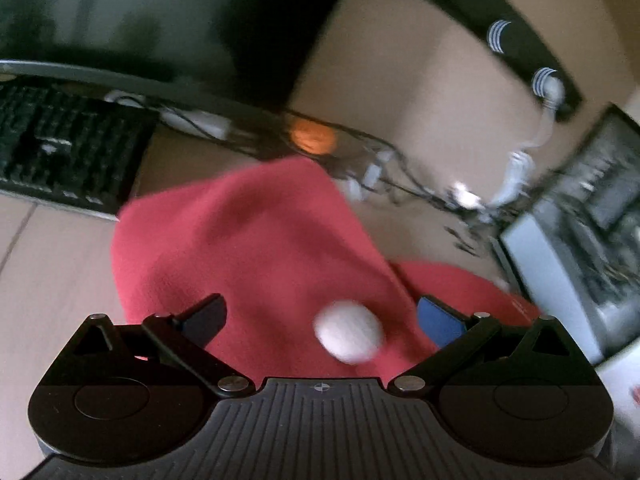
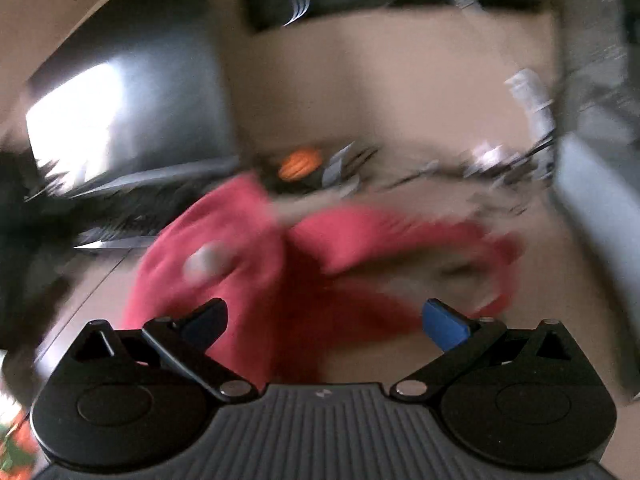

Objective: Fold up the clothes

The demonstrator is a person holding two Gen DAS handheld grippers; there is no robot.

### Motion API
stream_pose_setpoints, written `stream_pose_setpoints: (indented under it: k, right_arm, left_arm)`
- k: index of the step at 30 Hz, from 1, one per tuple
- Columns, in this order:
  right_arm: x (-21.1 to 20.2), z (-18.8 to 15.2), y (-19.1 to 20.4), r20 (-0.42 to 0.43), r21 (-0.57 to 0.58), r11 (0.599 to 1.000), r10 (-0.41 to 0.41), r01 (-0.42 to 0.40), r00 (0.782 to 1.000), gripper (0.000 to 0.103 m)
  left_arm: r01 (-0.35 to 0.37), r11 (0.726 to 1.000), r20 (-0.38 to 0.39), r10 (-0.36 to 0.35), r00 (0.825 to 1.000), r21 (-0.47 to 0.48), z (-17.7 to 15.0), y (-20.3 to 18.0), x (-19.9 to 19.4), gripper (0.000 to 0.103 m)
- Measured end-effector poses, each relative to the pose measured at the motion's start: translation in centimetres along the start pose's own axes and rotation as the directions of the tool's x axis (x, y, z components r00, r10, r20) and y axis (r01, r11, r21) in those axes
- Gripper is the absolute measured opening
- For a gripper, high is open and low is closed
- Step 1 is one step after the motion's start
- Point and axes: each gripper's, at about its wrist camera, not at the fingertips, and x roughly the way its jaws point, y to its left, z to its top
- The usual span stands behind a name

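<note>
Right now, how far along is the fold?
Done: nothing clearly. The red garment lies bunched on the desk, a white patch showing. In hand: nothing; left gripper and right gripper are both open over the cloth. Left: grasp, flatten, fold. Motion blur hides finer creases.

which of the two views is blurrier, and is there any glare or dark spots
Right wrist view: heavy motion blur, the red garment smeared, and a bright glare patch on the dark monitor at left. Left wrist view: milder blur, so the garment's edges and the keyboard stay readable; its upper left is deep in shadow. Both show fisheye bending at the edges.
</note>
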Motion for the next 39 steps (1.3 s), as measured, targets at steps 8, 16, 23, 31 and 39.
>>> stream_pose_setpoints:
  k: [8, 16, 23, 31, 39]
  right_arm:
    - [8.1, 2.3, -3.5, -0.087, 0.056, 0.994, -0.093, 0.098, 0.992, 0.103]
    - [9.3, -2.0, -0.1, -0.229, 0.031, 1.000, 0.007, 0.000, 0.973, 0.103]
    - [1.7, -3.4, 2.3, -0.211, -0.035, 0.987, 0.144, -0.155, 0.967, 0.103]
    - [0.2, -3.5, 2.6, -0.195, -0.195, 0.980, 0.003, -0.042, 0.981, 0.103]
    - [-0.4, 2.5, 2.1, 0.149, -0.225, 0.867, -0.421, 0.445, 0.895, 0.103]
  left_arm:
    - [0.185, 0.983, -0.174, -0.180, 0.968, 0.015, -7.0, -3.0, 1.0, 0.103]
    - [0.150, 0.981, -0.227, -0.120, 0.967, 0.122, -7.1, -2.1, 1.8, 0.103]
    - [0.028, 0.882, -0.257, 0.106, 0.961, 0.471, -7.3, 0.0, -0.3, 0.103]
    - [-0.080, 0.876, -0.162, 0.176, 0.971, 0.475, -4.4, 0.8, -4.0, 0.103]
    - [0.092, 0.895, -0.169, -0.019, 0.985, 0.436, -5.3, -4.9, -1.0, 0.103]
